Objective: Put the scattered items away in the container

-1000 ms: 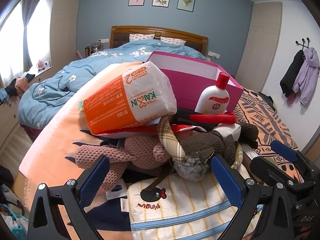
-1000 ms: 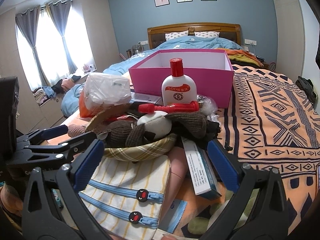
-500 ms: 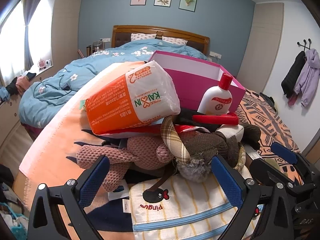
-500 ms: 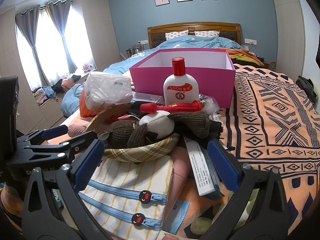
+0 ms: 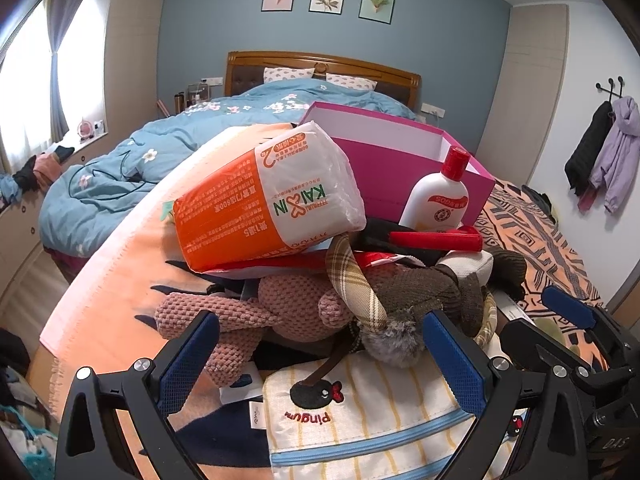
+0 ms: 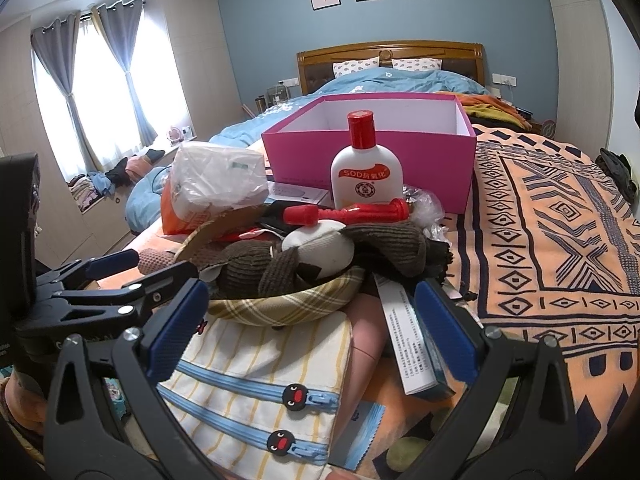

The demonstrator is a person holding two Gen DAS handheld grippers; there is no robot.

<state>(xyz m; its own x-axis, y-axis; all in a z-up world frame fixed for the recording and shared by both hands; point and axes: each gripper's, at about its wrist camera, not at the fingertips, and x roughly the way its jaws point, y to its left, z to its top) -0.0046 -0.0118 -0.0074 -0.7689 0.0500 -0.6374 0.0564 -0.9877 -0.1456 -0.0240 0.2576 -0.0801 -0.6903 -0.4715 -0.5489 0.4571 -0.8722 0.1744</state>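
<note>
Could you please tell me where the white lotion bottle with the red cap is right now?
The lotion bottle stands upright at centre of the right wrist view, just before the pink box, behind the red tube.

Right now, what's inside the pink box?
The pink box is open-topped; only bare white inner walls show, with nothing rising above the rim. Its floor is hidden by the front wall and the lotion bottle, so it may hold something low.

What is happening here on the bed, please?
A person holds two grippers over a pile of things on the bed. The left gripper and the right gripper are both open and hold nothing. The lotion bottle, tissue pack and plush toy lie outside the pink box.
</note>
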